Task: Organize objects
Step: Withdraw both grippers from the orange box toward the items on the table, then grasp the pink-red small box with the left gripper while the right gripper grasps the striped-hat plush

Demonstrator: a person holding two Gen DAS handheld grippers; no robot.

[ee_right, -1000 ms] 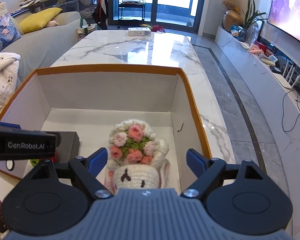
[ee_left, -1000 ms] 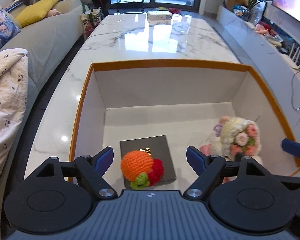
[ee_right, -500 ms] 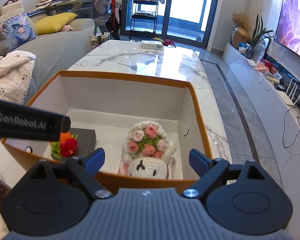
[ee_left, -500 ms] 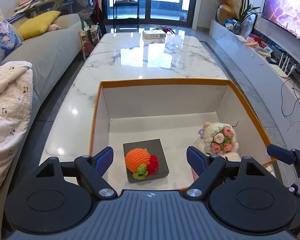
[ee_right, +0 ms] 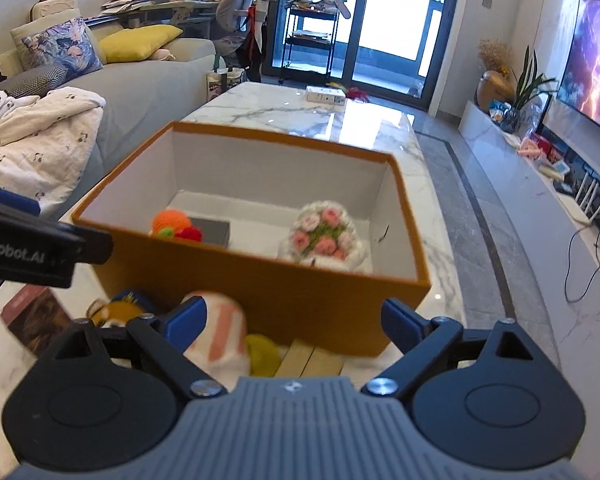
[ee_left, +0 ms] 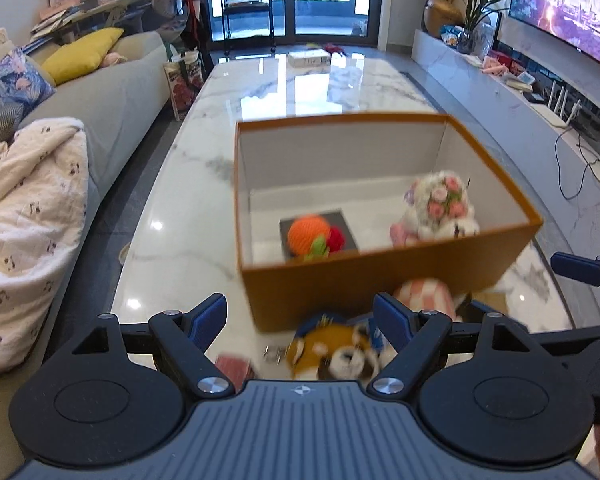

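left gripper [ee_left: 300, 316] fingers wide, empty | right gripper [ee_right: 296, 318] fingers opening, empty

An open orange box [ee_left: 384, 280] with white inner walls sits on the marble surface [ee_left: 308, 92]. Inside, at the left, an orange crocheted ball with red and green trim [ee_left: 310, 235] rests on a flat black case [ee_left: 346, 226]; at the right lies a white crocheted doll crowned with pink flowers [ee_left: 440, 206]. Near the box's front wall, outside it, more soft toys lie — a brown-and-white plush animal [ee_left: 332, 354], blurred, and a pink-and-white checked piece [ee_left: 422, 294] touching the box.
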